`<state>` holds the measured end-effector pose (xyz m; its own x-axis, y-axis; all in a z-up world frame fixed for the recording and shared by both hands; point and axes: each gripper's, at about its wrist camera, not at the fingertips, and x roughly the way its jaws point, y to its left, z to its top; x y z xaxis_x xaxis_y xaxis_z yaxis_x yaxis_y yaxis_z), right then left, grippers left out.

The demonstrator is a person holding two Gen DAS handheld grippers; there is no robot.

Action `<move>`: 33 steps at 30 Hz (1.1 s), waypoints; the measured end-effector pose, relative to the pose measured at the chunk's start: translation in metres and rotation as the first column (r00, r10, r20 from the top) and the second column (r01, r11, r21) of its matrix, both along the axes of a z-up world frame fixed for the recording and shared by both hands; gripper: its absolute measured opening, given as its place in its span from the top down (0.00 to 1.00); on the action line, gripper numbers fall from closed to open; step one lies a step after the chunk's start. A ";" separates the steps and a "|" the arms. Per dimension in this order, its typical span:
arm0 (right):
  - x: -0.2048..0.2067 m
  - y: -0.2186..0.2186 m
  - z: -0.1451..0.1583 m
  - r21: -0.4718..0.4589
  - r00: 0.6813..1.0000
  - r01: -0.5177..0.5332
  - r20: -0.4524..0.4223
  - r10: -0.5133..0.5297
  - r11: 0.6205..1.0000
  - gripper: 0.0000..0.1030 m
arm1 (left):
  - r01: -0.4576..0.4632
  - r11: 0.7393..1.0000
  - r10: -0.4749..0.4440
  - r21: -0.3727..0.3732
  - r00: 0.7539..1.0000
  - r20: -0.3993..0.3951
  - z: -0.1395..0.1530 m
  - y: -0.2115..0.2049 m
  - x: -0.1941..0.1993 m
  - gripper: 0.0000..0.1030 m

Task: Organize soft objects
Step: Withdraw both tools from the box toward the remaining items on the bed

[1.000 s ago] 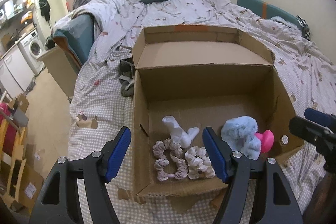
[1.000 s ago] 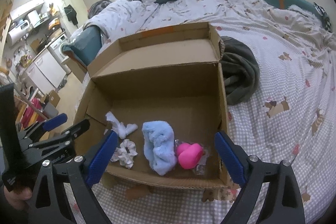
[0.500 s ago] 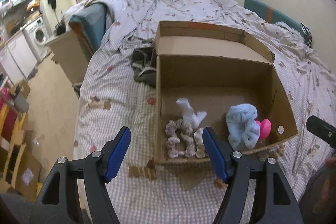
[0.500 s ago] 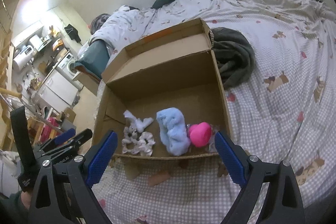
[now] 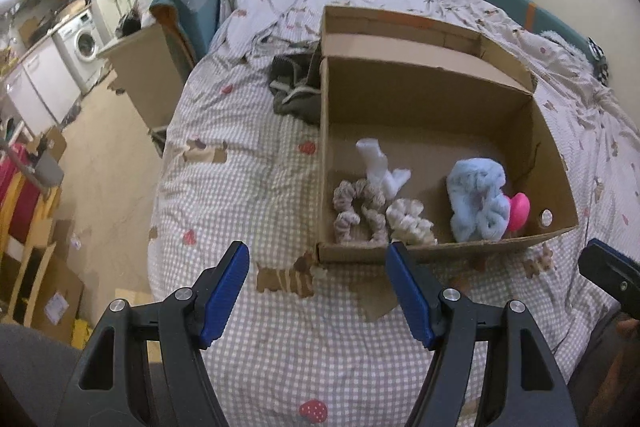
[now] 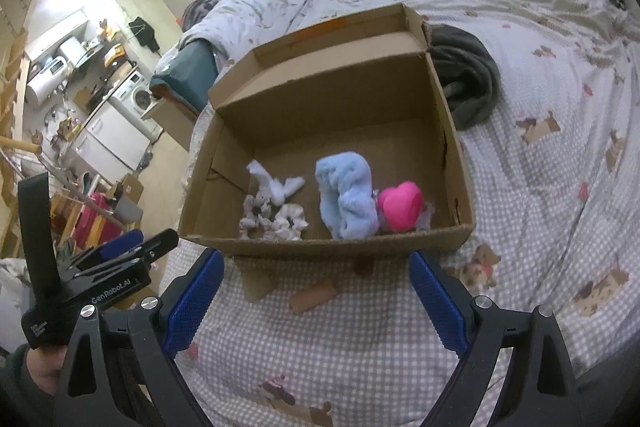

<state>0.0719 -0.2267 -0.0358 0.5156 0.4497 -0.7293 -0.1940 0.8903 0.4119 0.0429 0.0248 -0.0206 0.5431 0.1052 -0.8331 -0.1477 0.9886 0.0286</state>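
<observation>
Cardboard box (image 5: 436,99) holds soft items — left gripper (image 5: 318,263), right gripper (image 6: 316,269) both agape, empty.

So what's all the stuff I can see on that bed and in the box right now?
cardboard box: one, brown, open, on the bed
scrunchies: three or so, beige and cream, box's near left corner
white cloth piece: one, just behind the scrunchies
fluffy blue item: one, light blue, box middle
pink item: one, bright pink, right of the blue one
dark garment: one, grey-green, on the bed beside the box
bedspread: checked, with dog print
left gripper: black with blue pads, open, empty
right gripper: same, open, empty
</observation>
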 end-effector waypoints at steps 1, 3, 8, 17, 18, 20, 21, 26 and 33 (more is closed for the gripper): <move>-0.001 -0.001 -0.001 0.005 1.000 0.002 -0.006 -0.002 1.000 0.04 | -0.009 1.000 0.009 -0.010 1.000 -0.008 -0.002 0.002 0.000 0.34; 0.000 -0.001 -0.004 0.007 1.000 0.003 -0.017 -0.003 1.000 0.04 | -0.022 1.000 0.022 -0.018 1.000 -0.018 -0.004 0.005 0.000 0.34; 0.003 0.006 -0.010 -0.017 0.999 -0.008 -0.043 0.007 1.000 0.03 | -0.040 0.999 0.039 -0.027 0.998 -0.053 -0.013 0.009 0.003 0.34; 0.011 0.014 -0.035 -0.087 0.990 -0.025 -0.137 0.013 0.996 0.04 | -0.075 0.997 0.071 -0.030 0.991 -0.109 -0.026 0.014 0.010 0.34; 0.014 0.013 -0.039 -0.096 0.988 -0.026 -0.156 0.010 0.995 0.04 | -0.082 0.996 0.079 -0.030 0.990 -0.113 -0.027 0.015 0.010 0.34; 0.017 0.013 -0.047 -0.101 0.982 -0.027 -0.190 0.007 0.995 0.12 | -0.100 0.994 0.096 -0.033 0.988 -0.118 -0.028 0.019 0.011 0.34; 0.018 0.015 -0.051 -0.101 0.979 -0.033 -0.204 0.011 0.994 0.15 | -0.113 0.993 0.107 -0.041 0.986 -0.125 -0.030 0.022 0.013 0.34; 0.022 0.030 -0.062 -0.130 0.970 -0.090 -0.236 0.058 0.987 0.23 | -0.159 0.983 0.144 -0.089 0.977 -0.158 -0.036 0.031 0.015 0.34; 0.027 0.082 -0.087 -0.241 0.951 -0.240 -0.252 0.178 0.940 0.23 | -0.182 0.976 0.156 -0.122 0.968 -0.197 -0.043 0.033 0.019 0.34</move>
<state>0.0987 -0.1451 -0.1229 0.2405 0.3036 -0.9219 -0.3182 0.9220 0.2206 0.0621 0.0577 -0.0639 0.3626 0.0591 -0.9301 -0.3177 0.9460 -0.0637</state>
